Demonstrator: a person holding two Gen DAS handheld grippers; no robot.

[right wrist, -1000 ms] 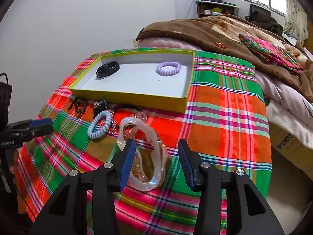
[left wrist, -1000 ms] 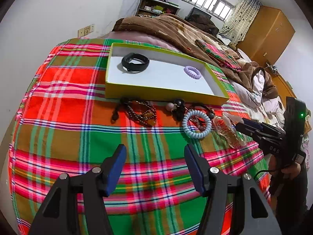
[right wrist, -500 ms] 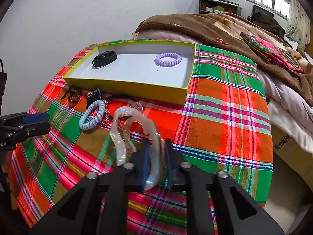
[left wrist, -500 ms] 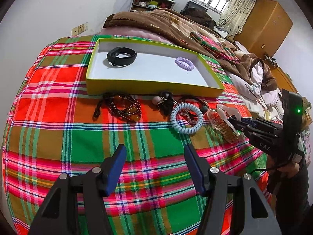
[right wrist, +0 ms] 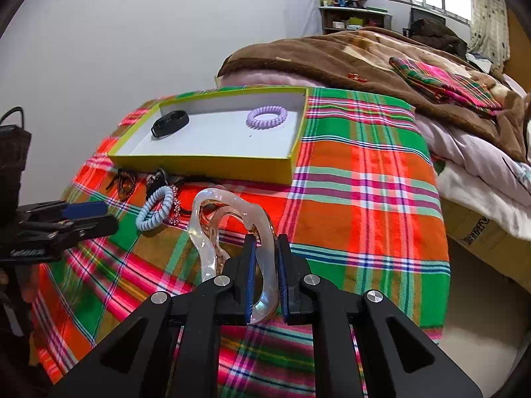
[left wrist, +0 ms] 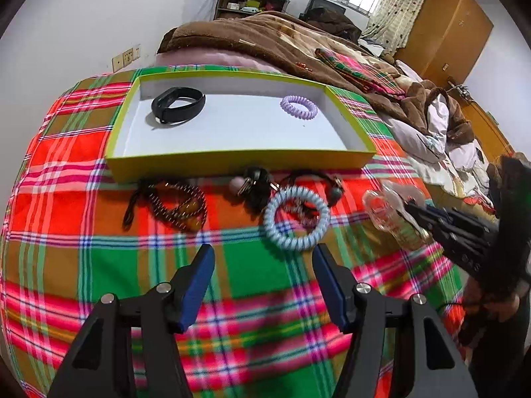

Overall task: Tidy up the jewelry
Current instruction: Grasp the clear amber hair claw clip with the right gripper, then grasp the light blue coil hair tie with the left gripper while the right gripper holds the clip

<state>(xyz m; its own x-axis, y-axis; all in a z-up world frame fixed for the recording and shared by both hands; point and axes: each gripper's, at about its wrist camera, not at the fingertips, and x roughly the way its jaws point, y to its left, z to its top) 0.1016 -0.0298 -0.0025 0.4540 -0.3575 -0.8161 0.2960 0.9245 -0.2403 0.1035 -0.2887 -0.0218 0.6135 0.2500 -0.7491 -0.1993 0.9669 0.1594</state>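
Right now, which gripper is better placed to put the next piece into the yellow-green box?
Right. The right gripper is already shut on the clear wavy bangle, ready to carry to the box. The left gripper is open, holding nothing.

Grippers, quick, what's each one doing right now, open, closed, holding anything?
Left gripper: open, nothing between its fingers, above the plaid cloth.
Right gripper: closed on the translucent bangle.
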